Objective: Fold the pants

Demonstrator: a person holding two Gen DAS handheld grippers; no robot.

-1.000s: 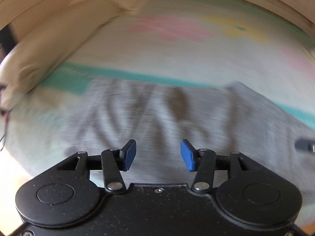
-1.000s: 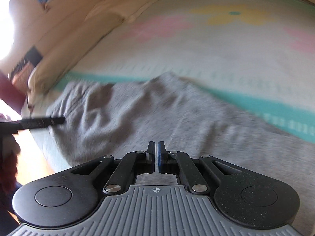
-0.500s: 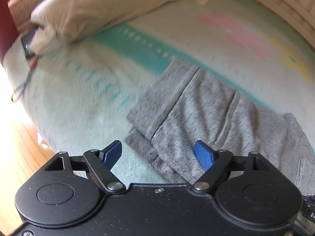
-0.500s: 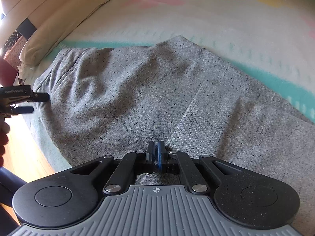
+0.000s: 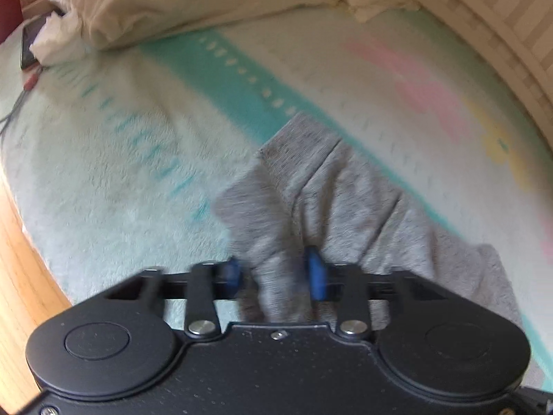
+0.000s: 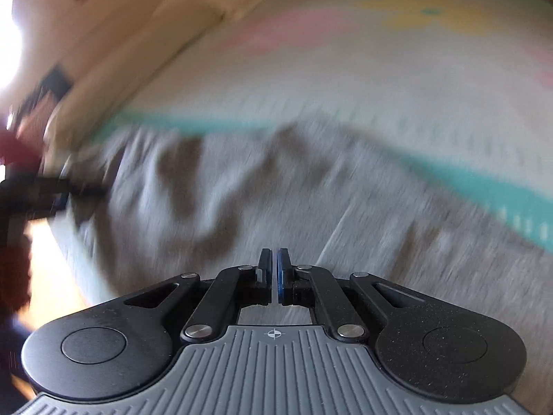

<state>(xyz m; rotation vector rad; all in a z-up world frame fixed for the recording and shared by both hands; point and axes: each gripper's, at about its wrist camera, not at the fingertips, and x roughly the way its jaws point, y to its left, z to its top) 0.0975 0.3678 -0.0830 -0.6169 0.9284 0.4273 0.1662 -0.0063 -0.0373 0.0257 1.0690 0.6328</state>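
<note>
Here, grey pants (image 5: pixel 349 200) lie near the bed's (image 5: pixel 103 180) front edge. The left hand-held gripper (image 5: pixel 274 273) pinches a bunched fold of them; the right hand-held gripper (image 6: pixel 274 271) hovers above, fingers pressed together, empty. No readable writing.

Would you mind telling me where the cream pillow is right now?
In the left wrist view, the cream pillow lies at the top left, at the head of the mint fleece blanket, well beyond the grey knit pants.
</note>
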